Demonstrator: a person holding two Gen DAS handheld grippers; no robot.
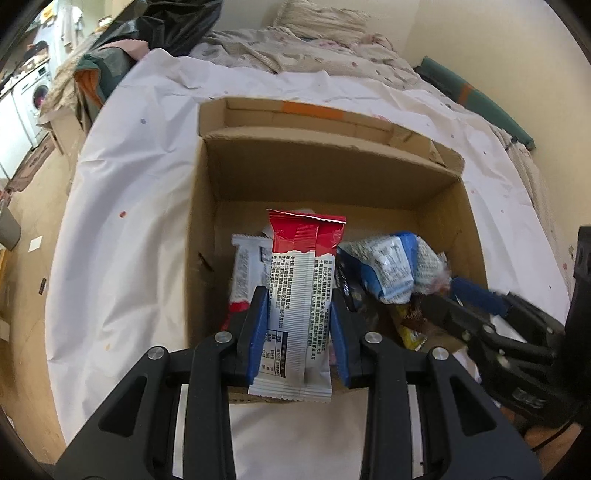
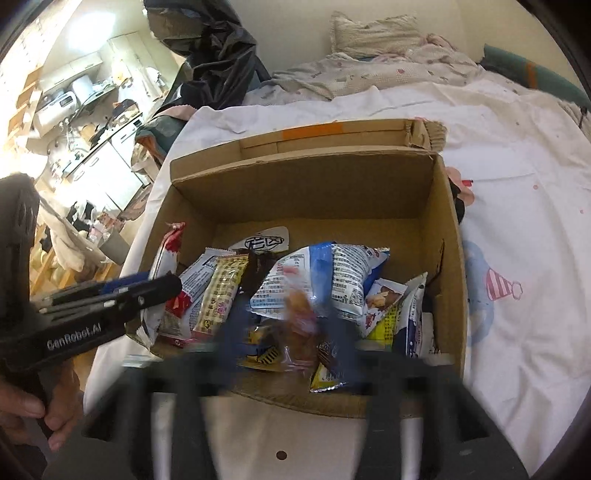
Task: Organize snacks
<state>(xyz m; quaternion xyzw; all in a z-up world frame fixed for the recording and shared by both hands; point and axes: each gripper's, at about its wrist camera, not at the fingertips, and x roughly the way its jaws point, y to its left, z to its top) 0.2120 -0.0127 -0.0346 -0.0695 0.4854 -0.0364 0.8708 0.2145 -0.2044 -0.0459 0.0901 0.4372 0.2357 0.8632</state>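
Note:
An open cardboard box sits on a white sheet and holds several snack packets. My left gripper is shut on a red and white snack packet, which stands upright over the box's near left part; its blue pads touch both sides. From the right wrist view the left gripper reaches in over the left wall. My right gripper is blurred and stands open over the box's near edge, with a clear packet of brown snacks loose between its fingers. It enters the left wrist view as the right gripper.
The box rests on a bed with a white sheet. A pillow and a crumpled blanket lie at the far end, with a black bag at the far left. A person's hand holds the left gripper.

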